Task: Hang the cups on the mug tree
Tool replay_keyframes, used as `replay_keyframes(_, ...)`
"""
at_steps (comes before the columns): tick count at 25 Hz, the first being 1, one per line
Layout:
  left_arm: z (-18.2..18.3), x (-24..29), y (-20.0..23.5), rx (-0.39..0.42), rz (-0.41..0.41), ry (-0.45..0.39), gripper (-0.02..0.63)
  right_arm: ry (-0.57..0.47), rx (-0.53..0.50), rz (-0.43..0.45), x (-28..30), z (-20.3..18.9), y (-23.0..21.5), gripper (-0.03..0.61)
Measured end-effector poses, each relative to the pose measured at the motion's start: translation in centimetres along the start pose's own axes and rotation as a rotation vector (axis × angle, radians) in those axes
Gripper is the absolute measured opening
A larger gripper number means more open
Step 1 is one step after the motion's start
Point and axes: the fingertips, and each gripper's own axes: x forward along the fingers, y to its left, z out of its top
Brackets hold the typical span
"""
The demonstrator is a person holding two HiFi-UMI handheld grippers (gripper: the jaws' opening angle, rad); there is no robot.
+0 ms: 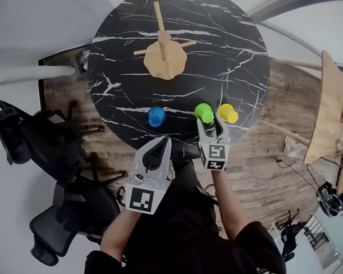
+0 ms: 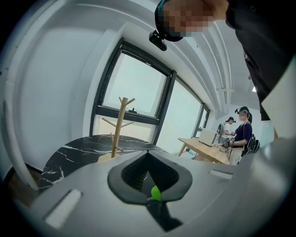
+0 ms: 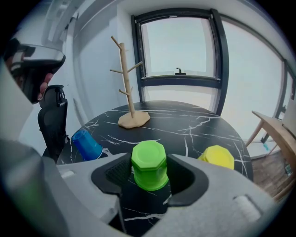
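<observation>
Brackets the inverted green faceted plastic cup (image 3: 149, 162) on the black marbled round table (image 3: 199, 129) with right gripper (image 3: 149, 175) jaws wide open, pressing nothing. Probably handles light, stiff, slick; calls for pinching opposite flat facets.

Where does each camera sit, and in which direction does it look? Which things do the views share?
Head view: on the person's head, looking steeply down on the marble table; both forearms, the left gripper and the right gripper show.
Left gripper view: on the left gripper, looking roughly level across the table to the mug tree; its shut jaws and the person's torso show.
Right gripper view: on the right gripper, tilted down at the green cup between its open jaws.
Shared: all three show the table and mug tree.
</observation>
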Motion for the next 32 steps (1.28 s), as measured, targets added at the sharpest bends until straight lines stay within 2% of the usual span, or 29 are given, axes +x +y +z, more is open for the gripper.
replay_keyframes(15, 1.1, -1.7, -0.7, 0.004, 0.008, -0.026, -0.003, -0.044, 0.001, -0.020, -1.3, 1.4, 0.1, 0.221)
replay_keyframes(27, 4.1, -6.1, -3.3, 0.017, 0.034, -0.099, -0.003, -0.110, -0.021, 0.010, -7.7, 5.0, 3.1, 0.221)
replay_keyframes(32, 5.6, -7.8, -4.2, 0.046, 0.039, -0.147, -0.003, -0.163, -0.048, 0.033, -10.5, 7.2, 4.3, 0.221)
